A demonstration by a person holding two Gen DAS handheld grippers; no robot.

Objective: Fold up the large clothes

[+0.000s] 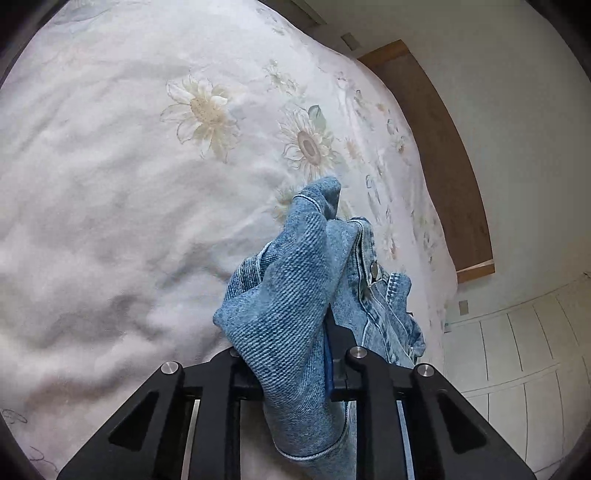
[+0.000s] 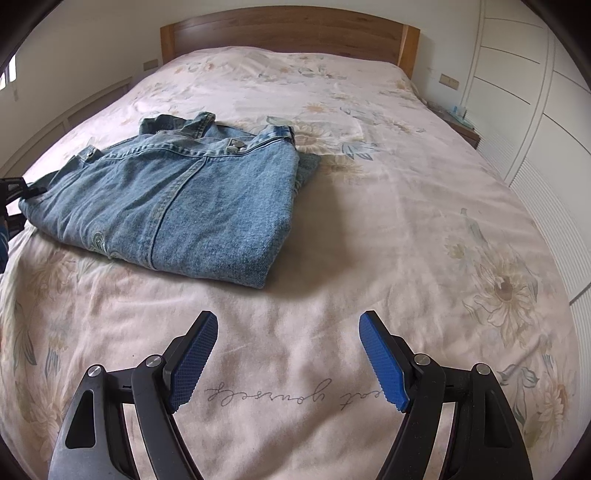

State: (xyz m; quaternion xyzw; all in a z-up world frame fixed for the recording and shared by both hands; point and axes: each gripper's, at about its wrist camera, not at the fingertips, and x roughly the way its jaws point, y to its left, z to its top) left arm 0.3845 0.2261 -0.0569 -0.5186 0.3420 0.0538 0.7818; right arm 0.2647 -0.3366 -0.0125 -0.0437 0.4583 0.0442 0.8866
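A: While I log this, what do your feeds give for the jacket (image 2: 173, 199)?

B: From the right wrist view it lies folded on the bedspread (image 2: 332, 258), left of centre. Collar end points toward the headboard (image 2: 288, 33); the folded edge faces me. Its right edge runs straight, with a lower layer peeking out just beyond it.

A: Left gripper (image 1: 295, 373)?

B: Clamped on denim. In my left view a bunched fold of the jacket (image 1: 295, 288) runs up between the fingers and drapes over them; a snap button shows just right of the fold. In the right view that gripper (image 2: 14, 199) sits at the jacket's left edge, touching it.

A: Right gripper (image 2: 288, 354)?

B: Jaws spread wide, blue pads (image 2: 194, 363) facing each other, nothing between them. It hangs over bare bedspread, apart from the jacket's near edge.

A: Room to move?

B: Open bedspread to the right of the jacket and between it and my right gripper. Printed script on the cloth lies right under that gripper. Bed's right edge runs near a white wardrobe (image 2: 546, 122); a small stand (image 2: 461, 125) sits beside the far right corner. I cannot tell how much gap lies along that side.
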